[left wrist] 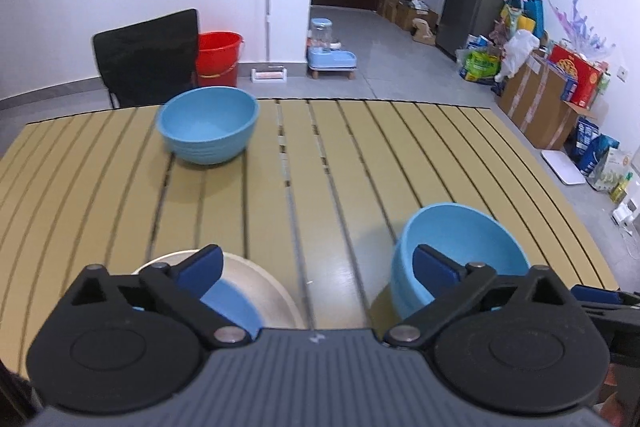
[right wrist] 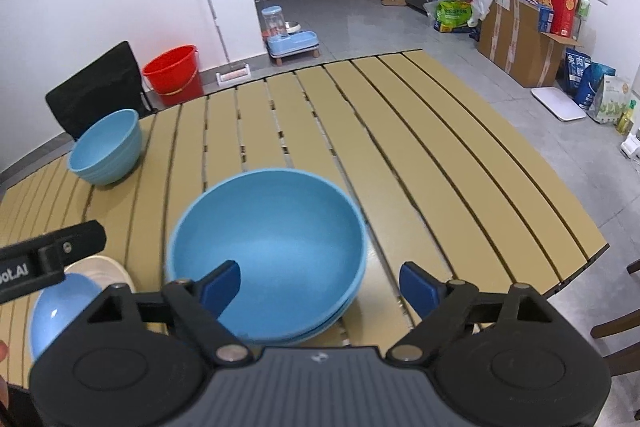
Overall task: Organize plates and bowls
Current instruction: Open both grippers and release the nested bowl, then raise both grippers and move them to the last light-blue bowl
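Note:
A light blue bowl sits near the table's front, and by its doubled lower rim it seems nested in a second one. My right gripper is open just above its near rim, one finger over the inside and one outside, neither pressing. The left wrist view shows this bowl at right. My left gripper hangs open and empty over the slatted table. Under its left finger lies a cream plate carrying a small blue plate. Another blue bowl stands at the far left.
A black chair and a red bucket stand behind the table's far left edge. Beyond are a pet feeder on the floor, with cardboard boxes and bags at right. A wooden chair is by the table's right corner.

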`<state>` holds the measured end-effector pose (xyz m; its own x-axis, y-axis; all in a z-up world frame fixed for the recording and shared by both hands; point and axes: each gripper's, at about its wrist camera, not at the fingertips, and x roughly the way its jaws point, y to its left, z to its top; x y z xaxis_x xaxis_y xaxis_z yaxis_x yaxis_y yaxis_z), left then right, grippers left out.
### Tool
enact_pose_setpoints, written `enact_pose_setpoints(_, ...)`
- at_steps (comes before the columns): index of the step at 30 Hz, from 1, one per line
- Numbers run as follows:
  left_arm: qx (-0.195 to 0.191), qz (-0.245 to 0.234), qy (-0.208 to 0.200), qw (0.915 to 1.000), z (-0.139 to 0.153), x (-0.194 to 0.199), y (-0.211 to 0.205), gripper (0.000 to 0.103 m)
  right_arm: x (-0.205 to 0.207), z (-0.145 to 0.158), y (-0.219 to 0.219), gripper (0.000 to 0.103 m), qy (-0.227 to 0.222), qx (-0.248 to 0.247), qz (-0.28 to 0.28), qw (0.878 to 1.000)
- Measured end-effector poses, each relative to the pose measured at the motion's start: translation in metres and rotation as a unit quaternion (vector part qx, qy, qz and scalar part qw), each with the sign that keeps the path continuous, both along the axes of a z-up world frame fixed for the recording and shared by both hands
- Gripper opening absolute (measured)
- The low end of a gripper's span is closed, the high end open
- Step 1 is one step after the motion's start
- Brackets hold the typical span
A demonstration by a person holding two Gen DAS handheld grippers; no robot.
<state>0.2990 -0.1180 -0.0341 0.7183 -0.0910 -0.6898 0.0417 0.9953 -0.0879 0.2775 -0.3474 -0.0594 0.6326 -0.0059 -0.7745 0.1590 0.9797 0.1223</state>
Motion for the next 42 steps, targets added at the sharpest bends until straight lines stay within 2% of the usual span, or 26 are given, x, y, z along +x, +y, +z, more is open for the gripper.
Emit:
enact_pose_setpoints(12, -0.016, 0.029, -0.034, 0.9989, 0.018, -0.062, 0.065, 0.103, -0.062, 0.032, 0.035, 0.091, -0.059, 0.034, 0.014, 0.998)
enact_pose_setpoints(19, -0.029, 0.035, -0.034, 0.9984, 0.013, -0.093, 0.094, 0.103, -0.092, 0.037, 0.051, 0.092, -0.067, 0.042, 0.025, 0.997)
enact_pose_setpoints(23, -0.031, 0.037, -0.04, 0.998, 0.01, -0.109, 0.106, 0.103, -0.101, 0.042, 0.063, 0.101, -0.07, 0.03, 0.032, 0.997)
enact_pose_setpoints(26, -0.03, 0.037, -0.047, 0.9977, 0.008, -0.119, 0.114, 0.103, -0.107, 0.047, 0.071, 0.103, -0.076, 0.026, 0.039, 0.996)
enact_pose_setpoints(31, -0.033, 0.038, -0.053, 0.9973, 0.008, -0.131, 0.125, 0.103, -0.116, 0.049, 0.084, 0.103, -0.079, 0.017, 0.047, 0.996)
enact_pose_setpoints(42, -0.045, 0.043, -0.055, 0.9966, 0.008, -0.132, 0.151, 0.103, -0.119, 0.054, 0.097, 0.103, -0.08, 0.001, 0.042, 0.996)
